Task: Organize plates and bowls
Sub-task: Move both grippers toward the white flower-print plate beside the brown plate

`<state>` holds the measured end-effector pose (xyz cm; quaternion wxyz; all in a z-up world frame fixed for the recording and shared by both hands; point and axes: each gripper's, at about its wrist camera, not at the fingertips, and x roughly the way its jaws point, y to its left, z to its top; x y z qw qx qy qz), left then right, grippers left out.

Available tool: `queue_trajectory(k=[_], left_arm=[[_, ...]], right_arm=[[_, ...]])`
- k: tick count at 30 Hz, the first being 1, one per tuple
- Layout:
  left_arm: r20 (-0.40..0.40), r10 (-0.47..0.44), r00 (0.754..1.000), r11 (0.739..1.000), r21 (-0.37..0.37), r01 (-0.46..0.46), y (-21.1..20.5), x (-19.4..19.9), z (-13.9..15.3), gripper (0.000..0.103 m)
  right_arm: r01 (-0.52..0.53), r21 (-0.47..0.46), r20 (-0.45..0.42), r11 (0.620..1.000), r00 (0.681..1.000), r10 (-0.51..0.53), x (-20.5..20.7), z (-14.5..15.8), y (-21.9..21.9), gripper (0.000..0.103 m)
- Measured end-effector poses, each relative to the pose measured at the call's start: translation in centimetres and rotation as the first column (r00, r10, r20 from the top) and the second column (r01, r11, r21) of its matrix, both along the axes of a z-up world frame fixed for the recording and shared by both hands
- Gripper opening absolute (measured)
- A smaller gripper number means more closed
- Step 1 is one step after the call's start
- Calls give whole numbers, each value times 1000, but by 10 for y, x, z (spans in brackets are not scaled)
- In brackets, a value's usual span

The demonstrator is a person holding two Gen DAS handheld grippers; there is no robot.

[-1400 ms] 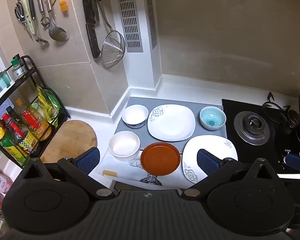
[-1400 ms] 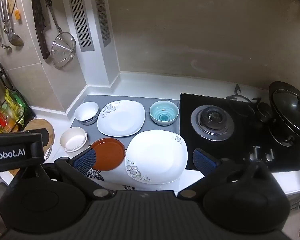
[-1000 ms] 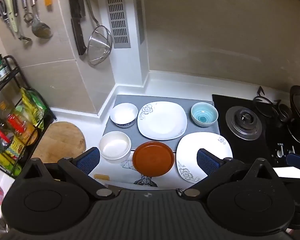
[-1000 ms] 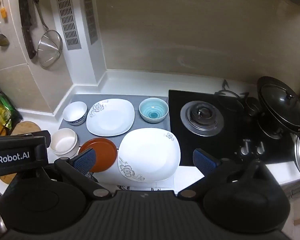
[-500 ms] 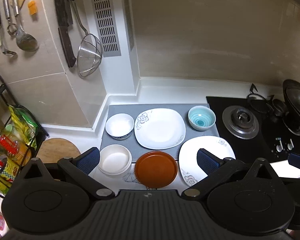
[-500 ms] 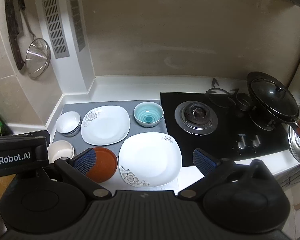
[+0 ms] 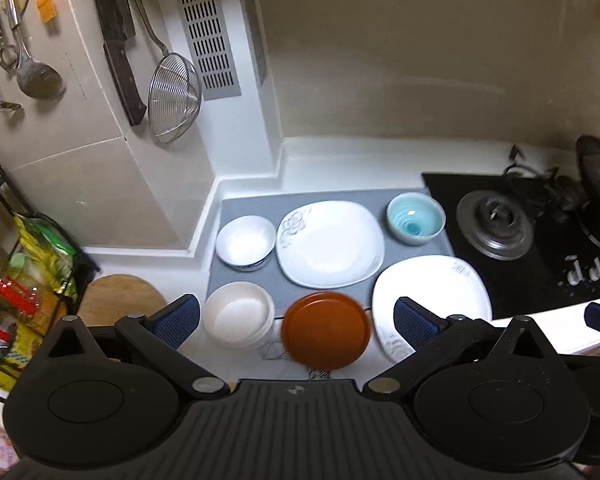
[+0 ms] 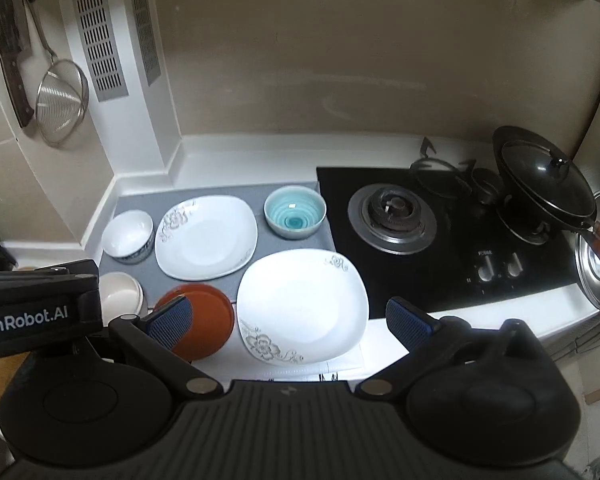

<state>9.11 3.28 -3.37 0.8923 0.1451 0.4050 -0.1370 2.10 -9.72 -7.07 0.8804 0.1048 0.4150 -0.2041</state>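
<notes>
On the counter lie two white square flowered plates, one at the back [image 7: 330,243] [image 8: 206,236] and one at the front right [image 7: 432,296] [image 8: 302,306]. A brown round plate [image 7: 326,329] [image 8: 208,322] lies at the front. A blue bowl [image 7: 415,218] [image 8: 295,211], a white patterned bowl [image 7: 245,242] [image 8: 127,236] and a cream bowl [image 7: 238,315] [image 8: 120,294] stand around them. My left gripper [image 7: 296,318] is open and empty above the brown plate. My right gripper [image 8: 288,322] is open and empty above the front white plate.
A grey mat [image 7: 256,208] lies under the back dishes. A black gas hob [image 8: 392,216] with a lidded wok [image 8: 548,176] is at the right. Utensils, a cleaver and a strainer [image 7: 174,96] hang on the left wall. A bottle rack [image 7: 20,280] and a wooden board [image 7: 116,296] stand left.
Both grippers have swung to the right and pulled back a little, so the dishes sit further left in view. No dish has moved. Both grippers stay open.
</notes>
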Motion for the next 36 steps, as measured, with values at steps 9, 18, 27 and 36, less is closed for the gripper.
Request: queue_trajectory(k=[9, 18, 27, 36], left_arm=[[-6, -5, 1000, 1000, -16, 5, 6, 9, -3, 103], [-10, -6, 1000, 1000, -11, 5, 9, 15, -6, 103], [-16, -17, 1000, 1000, -15, 17, 14, 23, -9, 103], [-45, -19, 999, 1000, -14, 19, 14, 31, -16, 103]], right_arm=[[-1, -4, 2, 1000, 1000, 1, 8, -2, 4, 103], [6, -1, -3, 1000, 1000, -6, 14, -5, 10, 103], [17, -10, -12, 1000, 1000, -17, 20, -7, 14, 103], [19, -22, -31, 1000, 999, -19, 27, -11, 18, 103]])
